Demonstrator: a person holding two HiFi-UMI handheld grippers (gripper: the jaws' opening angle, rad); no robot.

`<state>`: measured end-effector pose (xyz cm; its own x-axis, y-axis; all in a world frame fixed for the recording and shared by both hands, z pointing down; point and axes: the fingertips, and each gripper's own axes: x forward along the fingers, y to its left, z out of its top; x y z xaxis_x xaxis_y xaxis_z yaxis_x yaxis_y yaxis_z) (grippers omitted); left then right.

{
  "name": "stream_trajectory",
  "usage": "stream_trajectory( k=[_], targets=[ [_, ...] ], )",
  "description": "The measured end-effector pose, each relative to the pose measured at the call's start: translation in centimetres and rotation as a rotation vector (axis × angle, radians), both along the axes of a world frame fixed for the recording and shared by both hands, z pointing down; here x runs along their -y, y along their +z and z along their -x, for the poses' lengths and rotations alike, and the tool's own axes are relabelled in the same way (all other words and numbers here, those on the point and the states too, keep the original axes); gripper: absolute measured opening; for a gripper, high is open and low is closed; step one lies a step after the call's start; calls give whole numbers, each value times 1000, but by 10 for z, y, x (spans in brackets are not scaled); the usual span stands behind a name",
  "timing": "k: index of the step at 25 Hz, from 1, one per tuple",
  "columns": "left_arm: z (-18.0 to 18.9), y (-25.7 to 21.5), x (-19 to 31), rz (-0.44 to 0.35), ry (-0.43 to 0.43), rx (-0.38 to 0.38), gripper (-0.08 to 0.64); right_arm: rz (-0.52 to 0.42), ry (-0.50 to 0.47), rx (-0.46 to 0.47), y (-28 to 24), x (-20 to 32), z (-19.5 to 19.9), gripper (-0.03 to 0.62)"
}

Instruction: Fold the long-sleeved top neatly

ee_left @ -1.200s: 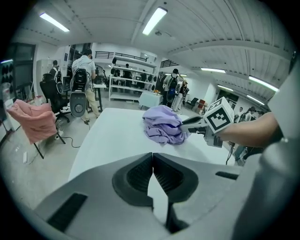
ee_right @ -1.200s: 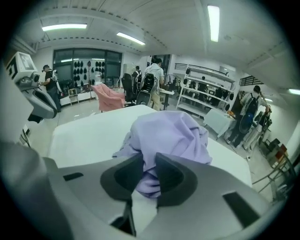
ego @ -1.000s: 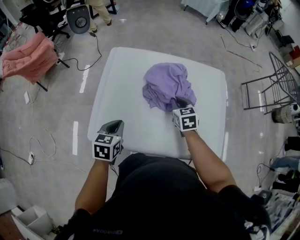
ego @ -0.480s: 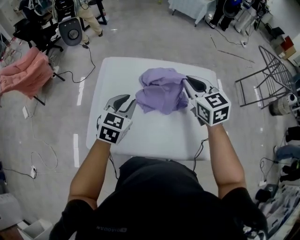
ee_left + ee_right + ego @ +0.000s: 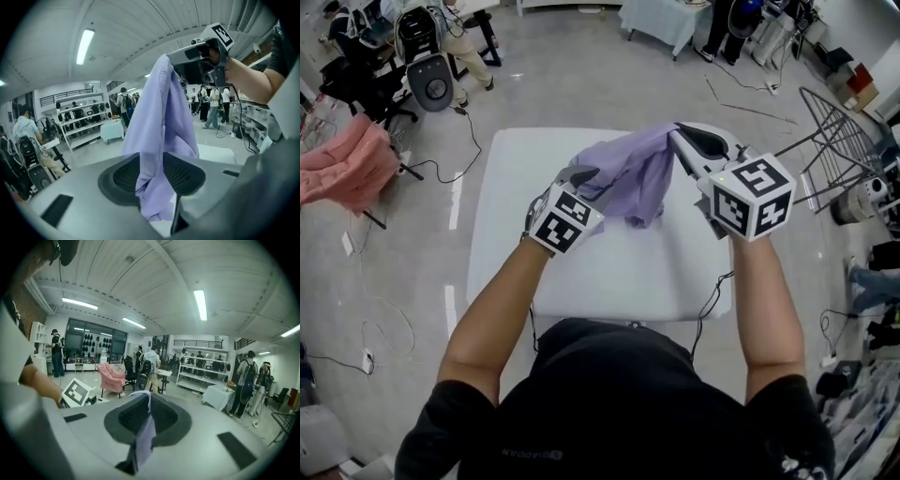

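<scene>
None of the folds are being shown as made yet. The long-sleeved top [image 5: 633,173] is being held up as a bunched lilac bundle, so the task is being judged as barely begun.

One edge of the top is being clenched between the fingers of the right gripper [image 5: 682,134], and the rest is hanging below those fingers, above the counter [image 5: 609,272]. Whether its lowest fold is touching the counter cannot be told from the head view.

The fingers of the left gripper [image 5: 159,177] have just been opening and are standing wide apart. A hanging strip of the top is passing between them without being pressed, so that side is being read as released rather than gripping. No sleeve, collar or hem is being made out in the crumpled cloth.

Nearly everything is being left to do, by this reading:
- A second edge is needing to be taken between the left fingers.
- The top is needing to be spread flat on the counter beneath both pairs of fingers.
- The sleeves and body are then needing to be folded in.
</scene>
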<state>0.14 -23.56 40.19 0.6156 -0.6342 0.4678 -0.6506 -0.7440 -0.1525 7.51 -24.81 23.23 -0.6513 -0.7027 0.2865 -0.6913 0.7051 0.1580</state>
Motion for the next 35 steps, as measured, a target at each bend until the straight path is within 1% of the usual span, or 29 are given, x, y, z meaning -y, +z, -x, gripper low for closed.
stream_trajectory(
  k=[2, 4, 7, 10, 11, 13, 14, 16, 19, 21, 23, 26, 29, 31, 33, 35],
  targets=[
    [-10, 9, -5, 10, -22, -34, 146, -3, -3, -19, 1, -5, 1, 21],
    [-12, 17, -3, 8, -75, -47, 147, 1, -10, -25, 2, -9, 1, 21],
    [-5, 24, 7, 2, -152, 9, 147, 8, -25, -28, 4, -13, -3, 21],
    [11, 20, 21, -14, -184, 50, 141, 12, -33, -38, 3, -13, -7, 21],
    [17, 15, 25, -29, -191, 60, 114, 14, -35, -39, 2, -12, -9, 21],
    [29, 1, 34, -72, -197, 83, 23, 15, -40, -39, -2, -10, -14, 21],
    [35, -8, 38, -90, -199, 91, 23, 12, -43, -42, -4, -8, -16, 21],
    [50, -32, 48, -114, -213, 89, 20, -2, -45, -62, -9, -4, -21, 21],
    [74, -84, 63, -162, -260, 63, 18, -43, -43, -128, -17, 5, -30, 21],
    [88, -123, 70, -211, -283, 53, 17, -76, -42, -178, -21, 13, -33, 21],
    [103, -157, 71, -267, -290, 51, 15, -98, -43, -204, -25, 17, -29, 21],
    [113, -204, 67, -344, -280, 57, 14, -117, -41, -211, -36, 23, -25, 21],
    [109, -253, 61, -417, -269, 62, 11, -151, -28, -216, -57, 27, -34, 20],
    [109, -281, 54, -465, -261, 46, 9, -167, -22, -204, -65, 26, -36, 21],
    [110, -303, 44, -504, -249, 31, 9, -159, -25, -182, -62, 23, -31, 20],
    [109, -320, 35, -535, -236, 33, 9, -137, -29, -154, -52, 20, -23, 21]
  ],
)
